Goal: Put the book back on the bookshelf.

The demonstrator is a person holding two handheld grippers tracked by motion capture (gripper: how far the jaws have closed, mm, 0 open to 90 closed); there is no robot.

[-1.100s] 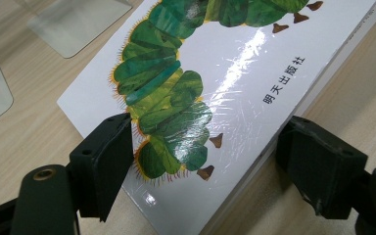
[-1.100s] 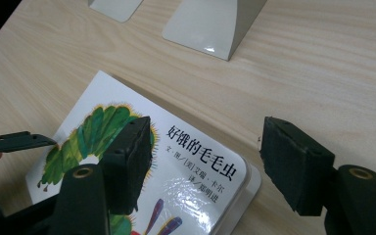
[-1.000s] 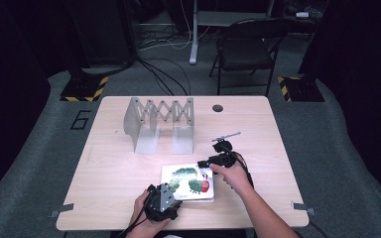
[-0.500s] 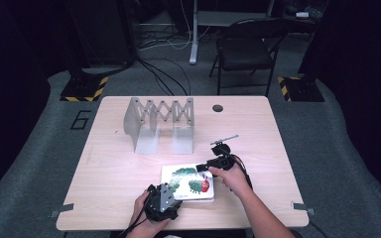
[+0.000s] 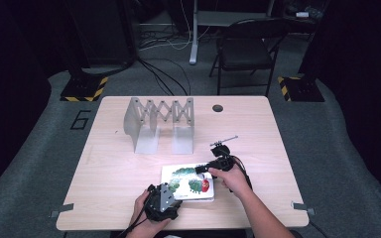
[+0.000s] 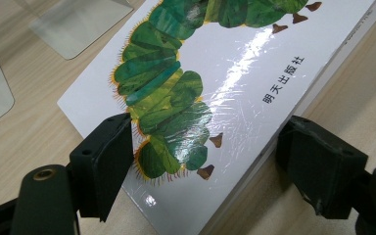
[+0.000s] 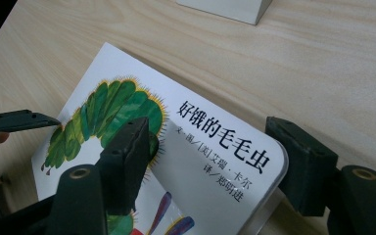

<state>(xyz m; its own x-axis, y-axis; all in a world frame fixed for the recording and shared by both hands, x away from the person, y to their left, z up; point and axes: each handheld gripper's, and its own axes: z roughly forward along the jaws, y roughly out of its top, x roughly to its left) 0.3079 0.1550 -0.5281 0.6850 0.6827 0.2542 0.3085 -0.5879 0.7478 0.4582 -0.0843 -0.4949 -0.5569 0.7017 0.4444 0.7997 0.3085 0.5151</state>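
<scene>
The book (image 5: 188, 182) lies flat on the table (image 5: 109, 163) near its front edge. The left gripper (image 6: 215, 161) and right gripper (image 7: 210, 166) each straddle a corner with jaws spread, the right's just widening.

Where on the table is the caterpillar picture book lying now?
In the high view, the picture book lies flat near the table's front edge, between the left gripper and right gripper, in front of the metal rack.

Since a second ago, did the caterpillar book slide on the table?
No. The caterpillar book lies at the same spot below the metal book rack, near the table's front edge.
</scene>
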